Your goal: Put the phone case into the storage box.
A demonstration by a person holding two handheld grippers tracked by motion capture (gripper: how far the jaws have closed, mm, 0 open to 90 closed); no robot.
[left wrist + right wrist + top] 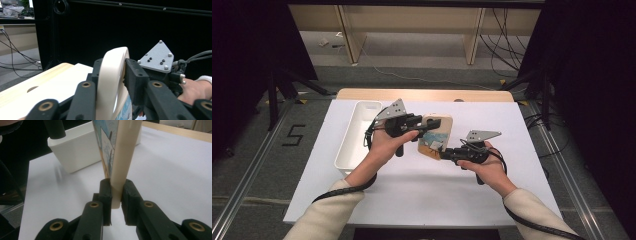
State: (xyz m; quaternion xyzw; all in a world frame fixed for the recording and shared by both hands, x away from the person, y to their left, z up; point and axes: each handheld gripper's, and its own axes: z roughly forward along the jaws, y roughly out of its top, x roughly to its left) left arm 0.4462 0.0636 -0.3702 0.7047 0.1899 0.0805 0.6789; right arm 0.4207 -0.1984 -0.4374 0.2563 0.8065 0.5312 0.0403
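Both grippers clamp one cream flat board with a picture on its face [435,135], held above the white table [512,150]: left gripper [423,126] pinches its nine o'clock edge, right gripper [443,152] its six o'clock edge. White bin [357,135] sits at nine o'clock. No lettering is legible.

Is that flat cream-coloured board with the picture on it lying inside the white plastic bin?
No, the flat cream-coloured picture board is held up between both grippers, beside the white plastic bin, not in it.
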